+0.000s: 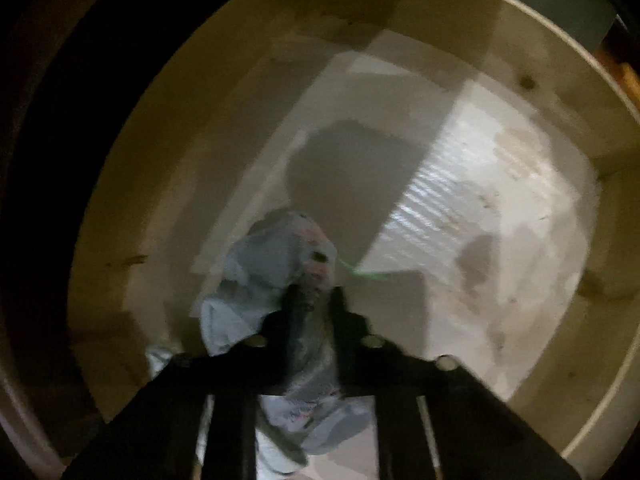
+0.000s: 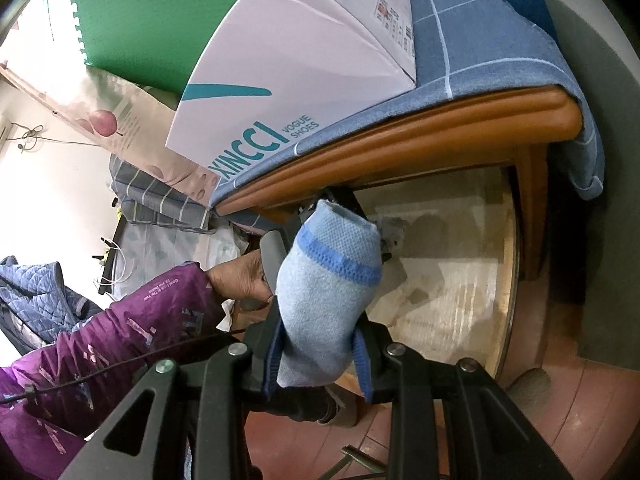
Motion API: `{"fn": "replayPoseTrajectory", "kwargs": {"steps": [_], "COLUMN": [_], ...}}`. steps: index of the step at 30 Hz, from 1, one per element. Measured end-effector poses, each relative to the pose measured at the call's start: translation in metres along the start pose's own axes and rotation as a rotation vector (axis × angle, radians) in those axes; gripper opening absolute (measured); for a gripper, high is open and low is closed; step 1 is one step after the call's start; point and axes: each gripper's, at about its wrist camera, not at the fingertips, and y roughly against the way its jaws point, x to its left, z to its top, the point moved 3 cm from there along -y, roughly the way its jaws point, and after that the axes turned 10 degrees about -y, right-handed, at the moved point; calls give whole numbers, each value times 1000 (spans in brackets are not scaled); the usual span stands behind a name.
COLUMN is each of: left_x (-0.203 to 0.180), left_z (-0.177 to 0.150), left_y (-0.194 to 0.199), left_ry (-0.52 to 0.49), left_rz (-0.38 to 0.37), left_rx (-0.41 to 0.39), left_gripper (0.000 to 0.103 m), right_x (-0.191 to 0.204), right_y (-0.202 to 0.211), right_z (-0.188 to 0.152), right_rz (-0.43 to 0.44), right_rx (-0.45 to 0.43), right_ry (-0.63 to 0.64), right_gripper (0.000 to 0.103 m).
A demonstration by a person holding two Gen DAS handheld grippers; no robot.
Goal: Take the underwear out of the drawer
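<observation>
So you're mid-pick here, second garment basically. Your left gripper (image 1: pixel 316 300) is pointing steeply down into the pale wooden drawer (image 1: pixel 132 200), and its jaws are pinched tight on a crumpled light grey-blue piece of underwear with a small pink print (image 1: pixel 280 256). The cloth bunches up between the black fingers and spills out below them, so it looks like a real grip and not just a brush. The picture's pretty blurry, though, so I can't tell how much fabric is actually caught. The rest of the drawer floor looks bare, just a whitish liner with some stains.

Meanwhile your right gripper (image 2: pixel 320 344) sits outside the drawer, its jaws partly closed around a soft light blue knitted item with a darker blue band (image 2: pixel 332 280), which sticks up between the fingers. From the right wrist view you can also see your left hand (image 2: pixel 240 280) in the purple quilted sleeve (image 2: pixel 120 332) reaching in under the orange-brown wooden top edge (image 2: pixel 400 148), where the white shoe box (image 2: pixel 304 68) sits on a blue checked cloth (image 2: pixel 480 40).

Next move, I'd say: lift the left one straight up and clear the drawer's front wall before swinging out. The piece hangs low below the jaws, so a trailing end could snag on the rim.
</observation>
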Motion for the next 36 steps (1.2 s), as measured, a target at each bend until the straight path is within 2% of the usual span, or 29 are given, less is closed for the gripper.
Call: {"fn": "replayPoseTrajectory", "kwargs": {"steps": [3,4,5,7,9,10,12,14,16,23,25,27,28,30,31,32,33,36], "left_x": [3,1,-4,-19,-27,-29,-24,-19,-12,-28,-33,-37,-39,-41,-42,-44,-47,-51], "left_z": [-2,-6,-7,-6,-6,-6,-6,-8,-15,-64,-68,-66,-57,-50,-45,-39,-31,-18], "left_y": [3,5,9,20,33,42,60,81,102,175,187,182,171,164,153,142,130,104], "left_ry": [52,69,58,-24,-51,-75,-37,-20,39,225,254,256,247,209,171,138,92,7], "left_rz": [-51,-90,-103,-68,-57,-16,-21,21,10,-33,-20,-24,-32,15,2,-10,6,-3], "left_rx": [-16,-14,-16,-3,-20,-37,-64,-102,-138,-301,-321,-307,-281,-266,-241,-205,-170,-127], "left_gripper": [1,1,0,0,0,0,0,0,0,0,0,0,5,7,15,36,44,50], "right_x": [0,0,1,0,1,1,3,3,2,0,-1,-3,-3,-1,0,0,0,-5], "right_y": [0,2,3,5,4,4,6,8,10,11,10,10,11,12,12,13,14,19], "right_z": [1,1,1,2,1,2,2,2,1,0,-1,-2,-2,-4,-5,-5,-6,-5], "right_rz": [-4,-6,-6,-6,-13,-16,-16,-22,-24,-50,-64,-53,-42,-36,-33,-28,-26,-27], "right_rx": [-3,-8,-13,-23,-26,-27,-36,-45,-50,-61,-58,-58,-58,-60,-60,-59,-61,-69], "right_ry": [-2,-4,-7,-13,-13,-12,-7,-3,-7,-6,-3,-16,-21,-16,-15,-16,-16,-30], "right_gripper": [31,31,31,31,31,31,31,31,31,31,31,31,31,31,31,31,31,31]}}
